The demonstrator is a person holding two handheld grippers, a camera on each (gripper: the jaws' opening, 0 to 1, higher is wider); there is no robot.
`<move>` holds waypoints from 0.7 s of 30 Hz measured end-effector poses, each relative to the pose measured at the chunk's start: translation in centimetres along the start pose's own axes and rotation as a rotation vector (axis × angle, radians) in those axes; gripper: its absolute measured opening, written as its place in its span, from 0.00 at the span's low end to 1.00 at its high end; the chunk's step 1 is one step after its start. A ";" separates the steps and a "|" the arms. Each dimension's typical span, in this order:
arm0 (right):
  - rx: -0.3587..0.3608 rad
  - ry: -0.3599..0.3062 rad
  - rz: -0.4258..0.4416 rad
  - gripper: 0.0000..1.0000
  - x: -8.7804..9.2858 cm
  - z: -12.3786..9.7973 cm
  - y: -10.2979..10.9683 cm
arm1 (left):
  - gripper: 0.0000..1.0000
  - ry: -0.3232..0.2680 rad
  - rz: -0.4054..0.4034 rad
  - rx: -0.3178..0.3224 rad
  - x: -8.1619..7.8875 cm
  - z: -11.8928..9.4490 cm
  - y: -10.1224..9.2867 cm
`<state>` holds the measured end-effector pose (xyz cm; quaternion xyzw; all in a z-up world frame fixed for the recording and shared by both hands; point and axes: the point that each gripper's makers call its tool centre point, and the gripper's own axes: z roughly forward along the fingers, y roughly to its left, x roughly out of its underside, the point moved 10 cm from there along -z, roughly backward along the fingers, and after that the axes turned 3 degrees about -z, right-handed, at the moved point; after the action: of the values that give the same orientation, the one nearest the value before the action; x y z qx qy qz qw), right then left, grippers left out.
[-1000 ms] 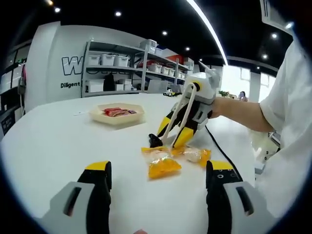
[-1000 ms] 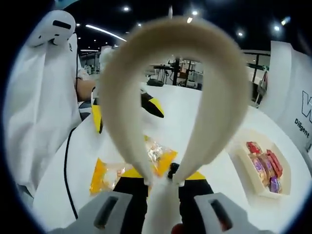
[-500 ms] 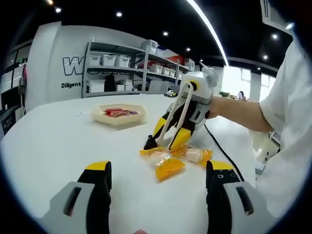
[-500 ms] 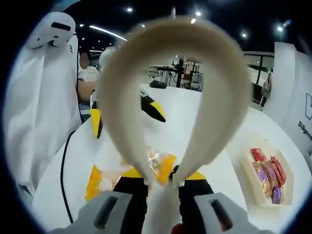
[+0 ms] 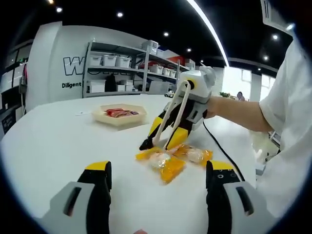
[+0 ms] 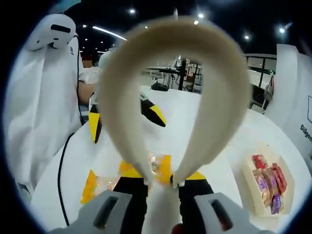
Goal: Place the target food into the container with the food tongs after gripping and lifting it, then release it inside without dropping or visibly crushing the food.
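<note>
An orange snack packet (image 5: 163, 163) hangs by its left end from the tips of cream food tongs (image 5: 176, 108). My right gripper (image 5: 165, 138) is shut on the tongs' arms. The packet's far end looks close to the white table (image 5: 53, 141); I cannot tell whether it touches. A second orange packet (image 5: 196, 155) lies just right of it. The beige container (image 5: 119, 119), holding red packets, sits farther back left. My left gripper (image 5: 157, 169) is open, low and in front. In the right gripper view the tongs (image 6: 217, 97) loop upward from my right gripper (image 6: 162, 175), with the held packet (image 6: 157, 165) at their tips.
The other packet (image 6: 97, 184) lies at lower left and the container (image 6: 265, 181) at right. The left gripper (image 6: 152, 111) faces me across the table. A person's white sleeve (image 5: 287, 107), a black cable (image 5: 220, 148) and far shelves (image 5: 126, 63) border the table.
My right gripper and the tongs have moved left toward the container, drawing the pinched packet away from the second packet and raising its near end. The left gripper has stayed put.
</note>
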<state>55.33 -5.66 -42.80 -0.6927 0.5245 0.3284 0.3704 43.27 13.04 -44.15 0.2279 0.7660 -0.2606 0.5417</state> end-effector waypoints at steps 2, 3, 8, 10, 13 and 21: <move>-0.005 0.002 -0.011 0.19 -0.2 0.2 -0.3 | 0.78 -0.001 0.000 -0.002 0.0 0.0 0.0; -0.007 0.000 -0.013 0.19 -0.3 0.2 -0.4 | 0.78 -0.001 0.000 -0.003 0.0 -0.1 0.0; -0.020 -0.007 -0.043 0.18 -0.8 0.2 -1.5 | 0.78 -0.002 -0.001 -0.006 0.1 -0.2 0.0; -0.027 -0.011 -0.051 0.18 -0.9 0.0 -2.1 | 0.78 -0.003 -0.001 -0.008 0.1 -0.2 0.0; -0.055 -0.006 -0.082 0.18 -0.8 -0.2 -2.9 | 0.78 -0.002 -0.001 -0.010 0.0 -0.3 0.0; -0.163 0.016 -0.125 0.18 -0.5 0.0 -3.8 | 0.78 -0.002 -0.004 -0.017 0.1 -0.3 0.1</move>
<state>58.89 -4.77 -41.76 -0.7546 0.4545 0.3409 0.3283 43.10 13.36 -44.14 0.2214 0.7680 -0.2554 0.5439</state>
